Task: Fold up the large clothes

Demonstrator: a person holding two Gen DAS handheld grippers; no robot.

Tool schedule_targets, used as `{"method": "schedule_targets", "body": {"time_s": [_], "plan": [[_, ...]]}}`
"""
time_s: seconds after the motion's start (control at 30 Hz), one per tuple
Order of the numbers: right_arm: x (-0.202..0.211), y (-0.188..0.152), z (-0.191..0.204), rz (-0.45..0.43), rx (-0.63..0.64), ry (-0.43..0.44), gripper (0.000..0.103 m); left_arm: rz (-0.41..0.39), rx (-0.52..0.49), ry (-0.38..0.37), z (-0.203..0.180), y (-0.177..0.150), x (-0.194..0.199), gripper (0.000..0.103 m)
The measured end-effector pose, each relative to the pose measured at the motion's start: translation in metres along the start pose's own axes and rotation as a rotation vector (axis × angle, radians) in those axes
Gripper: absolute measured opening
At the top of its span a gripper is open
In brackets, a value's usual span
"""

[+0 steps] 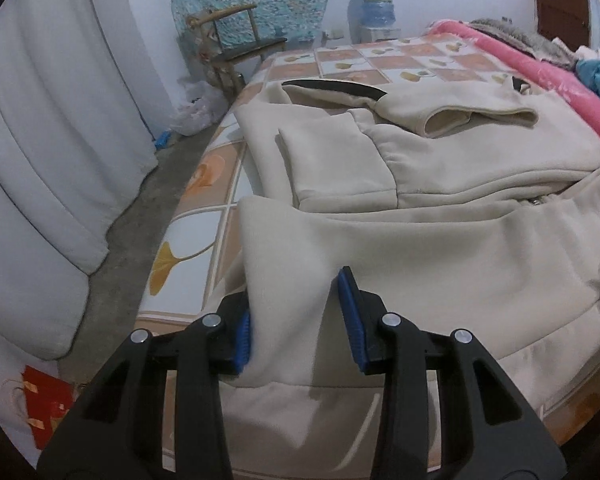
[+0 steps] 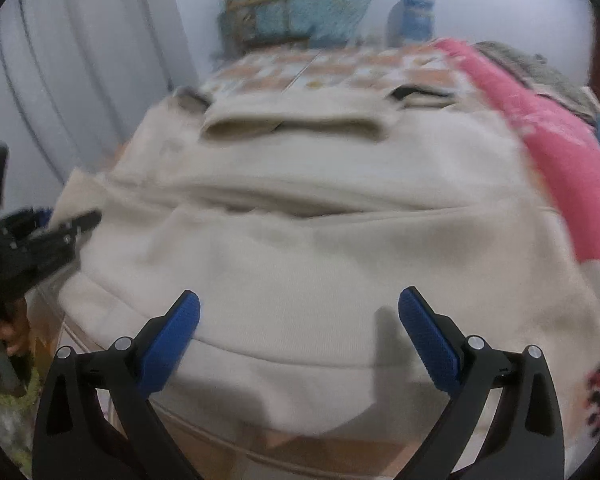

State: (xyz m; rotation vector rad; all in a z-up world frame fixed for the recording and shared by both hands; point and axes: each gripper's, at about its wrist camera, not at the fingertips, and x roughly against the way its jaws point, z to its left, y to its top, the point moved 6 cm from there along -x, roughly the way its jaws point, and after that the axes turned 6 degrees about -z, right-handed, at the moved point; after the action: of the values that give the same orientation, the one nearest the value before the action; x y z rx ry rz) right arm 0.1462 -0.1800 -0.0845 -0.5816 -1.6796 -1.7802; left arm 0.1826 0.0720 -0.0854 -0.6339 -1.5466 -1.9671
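Between our left gripper's (image 1: 296,312) pads a hoodie (image 1: 440,168) fold stands, whether pinched we cannot tell. Our right gripper (image 2: 299,312) hovers spread above its hem. It lies on the bed (image 1: 204,184), soft, thick; hem corners seem best holds.

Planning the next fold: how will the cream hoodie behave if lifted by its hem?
The cream hoodie is probably floppy: it already creases and drapes between the left gripper pads. Thick fleece suggests some weight, so it likely sags. Unlikely to slip.
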Motion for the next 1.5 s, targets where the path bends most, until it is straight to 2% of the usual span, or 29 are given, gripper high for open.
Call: {"method": "schedule_targets", "body": {"time_s": [0.03,0.1,0.27,0.33,0.37,0.43,0.6,0.73,0.87,1.23,1.5], "plan": [[0.013,0.004,-0.018,-0.024,-0.013,-0.042,0.097,0.0,-0.002,0.004,0.0,-0.001,0.0,0.037],[0.028,0.009,-0.046,-0.041,-0.041,-0.067,0.097,0.0,-0.013,0.014,0.0,-0.002,0.002,0.037],[0.035,0.025,-0.11,-0.048,-0.185,-0.001,0.093,-0.002,-0.045,0.037,-0.002,-0.003,0.003,0.037],[0.027,0.031,-0.128,-0.035,-0.211,0.002,0.082,0.0,-0.04,0.04,-0.002,-0.003,0.003,0.037],[0.021,0.034,-0.134,-0.027,-0.221,0.001,0.08,0.003,-0.034,0.039,-0.001,-0.003,0.003,0.037],[0.008,0.036,-0.144,-0.005,-0.25,0.007,0.067,0.006,-0.027,0.036,-0.001,-0.003,0.003,0.037],[-0.015,0.03,-0.152,0.07,-0.276,0.019,0.05,0.009,-0.035,0.031,-0.001,-0.003,0.003,0.037],[-0.002,0.025,-0.146,0.091,-0.22,-0.002,0.038,0.016,-0.021,0.02,0.0,-0.003,0.003,0.037],[0.009,0.023,-0.137,0.095,-0.136,-0.016,0.035,0.021,0.002,0.012,0.001,-0.003,0.001,0.037],[-0.013,0.025,-0.132,0.127,-0.017,-0.166,0.034,0.025,0.008,0.009,0.001,-0.003,0.0,0.038],[-0.013,0.026,-0.132,0.135,-0.019,-0.185,0.034,0.026,0.017,0.0,0.001,-0.003,0.0,0.038]]}}
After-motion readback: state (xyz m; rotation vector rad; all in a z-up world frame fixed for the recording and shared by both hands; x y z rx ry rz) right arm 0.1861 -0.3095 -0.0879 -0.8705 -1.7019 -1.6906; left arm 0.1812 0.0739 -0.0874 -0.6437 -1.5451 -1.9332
